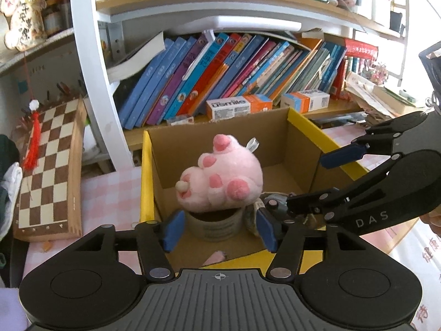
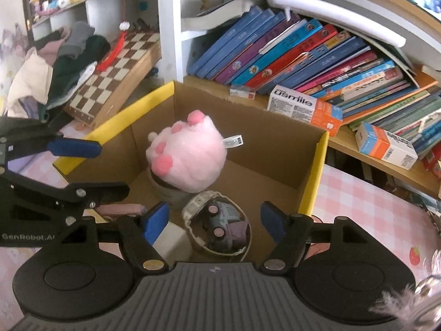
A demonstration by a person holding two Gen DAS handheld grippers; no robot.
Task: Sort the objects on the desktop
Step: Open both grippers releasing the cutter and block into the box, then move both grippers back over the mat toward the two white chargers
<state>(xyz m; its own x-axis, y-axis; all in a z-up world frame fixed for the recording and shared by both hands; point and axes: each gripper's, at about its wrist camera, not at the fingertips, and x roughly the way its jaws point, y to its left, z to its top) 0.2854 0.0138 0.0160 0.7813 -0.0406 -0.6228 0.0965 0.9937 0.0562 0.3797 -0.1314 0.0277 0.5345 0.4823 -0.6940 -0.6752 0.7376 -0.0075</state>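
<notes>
Inside the cardboard box (image 1: 300, 127), the pink plush toy (image 1: 220, 176) rests on a tin (image 1: 217, 224), beyond both wide, empty hand-held grippers: left hand-held gripper (image 1: 219, 230), right hand-held gripper (image 2: 212, 224).

We see a pale pink plush toy (image 1: 220, 176) with deeper pink paw pads in a brown cardboard box (image 1: 275, 138) edged in yellow, a brown-and-cream checked chessboard (image 1: 46, 162), a pink-and-white gingham counter (image 2: 366, 207), and blue pads on our black tools

The far half of the box (image 2: 314, 171) lies bare for me; near its front wall, plush (image 2: 190, 151), can (image 2: 168, 190) and watch (image 2: 193, 209) crowd together.
</notes>
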